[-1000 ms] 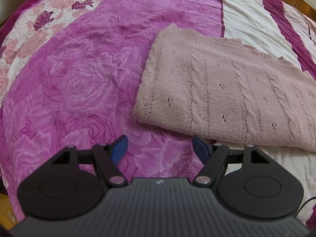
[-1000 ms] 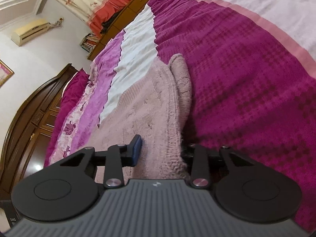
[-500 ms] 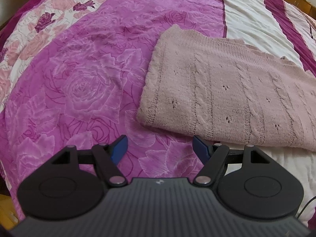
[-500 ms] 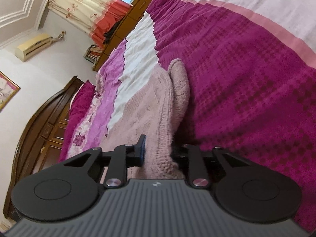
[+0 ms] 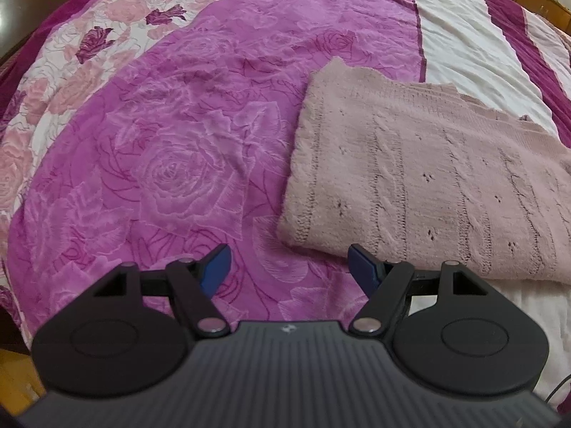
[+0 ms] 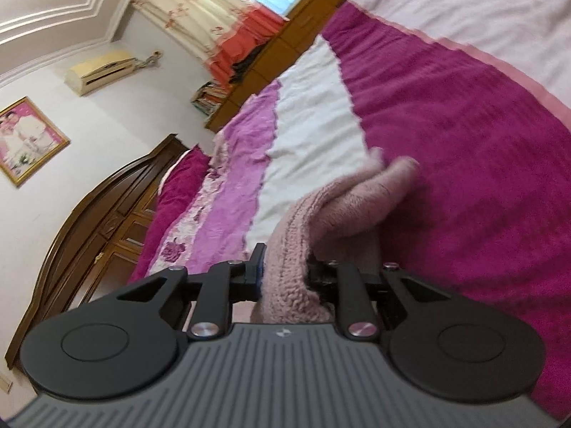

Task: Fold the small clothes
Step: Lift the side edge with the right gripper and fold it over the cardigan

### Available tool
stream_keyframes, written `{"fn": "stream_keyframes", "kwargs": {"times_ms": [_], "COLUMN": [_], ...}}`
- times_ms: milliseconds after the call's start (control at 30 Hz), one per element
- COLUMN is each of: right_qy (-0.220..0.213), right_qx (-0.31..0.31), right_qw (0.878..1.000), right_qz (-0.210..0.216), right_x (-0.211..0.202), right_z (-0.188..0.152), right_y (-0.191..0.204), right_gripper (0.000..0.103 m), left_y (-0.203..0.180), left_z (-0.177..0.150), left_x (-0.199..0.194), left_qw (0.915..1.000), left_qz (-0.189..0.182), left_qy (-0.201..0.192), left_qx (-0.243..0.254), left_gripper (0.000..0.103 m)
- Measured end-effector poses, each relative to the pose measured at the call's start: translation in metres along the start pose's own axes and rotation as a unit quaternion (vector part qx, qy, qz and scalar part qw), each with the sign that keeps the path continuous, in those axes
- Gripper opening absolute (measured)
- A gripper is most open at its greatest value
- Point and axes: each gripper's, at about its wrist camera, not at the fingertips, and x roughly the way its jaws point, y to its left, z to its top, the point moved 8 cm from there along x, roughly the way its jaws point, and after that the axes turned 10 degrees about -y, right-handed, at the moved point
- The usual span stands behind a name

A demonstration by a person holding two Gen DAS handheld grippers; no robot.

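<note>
A dusty-pink cable-knit sweater [image 5: 421, 178] lies folded flat on the bed, to the right in the left wrist view. My left gripper [image 5: 289, 265] is open and empty, just short of the sweater's near left corner. My right gripper [image 6: 283, 273] is shut on the sweater's edge [image 6: 289, 278] and holds a bunched fold of it [image 6: 357, 199] lifted off the bed. The right gripper's right finger is hidden behind the knit.
The bed has a pink rose-print cover [image 5: 160, 164] with white [image 5: 464, 42] and magenta [image 6: 464, 142] stripes. A dark wooden headboard [image 6: 89, 221], a framed picture [image 6: 25, 139], an air conditioner [image 6: 101, 71] and curtains [image 6: 228, 32] show beyond.
My right gripper has closed on the sweater's edge and lifted it, bunching the knit upward. My left gripper has drifted slightly left; it stays open.
</note>
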Motion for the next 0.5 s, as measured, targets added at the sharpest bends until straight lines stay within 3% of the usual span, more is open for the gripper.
{"fn": "stream_keyframes", "kwargs": {"times_ms": [500], "right_qy": [0.005], "right_qx": [-0.034], "right_qw": [0.998], "right_qz": [0.047], "right_x": [0.026], "right_z": [-0.001], "right_y": [0.093], "right_gripper": [0.020], "left_y": [0.023], "left_z": [0.006], "left_x": [-0.003], "left_qw": [0.9999], "left_qz": [0.011], "left_qy": [-0.001], "left_qx": [-0.008], "left_gripper": [0.073]}}
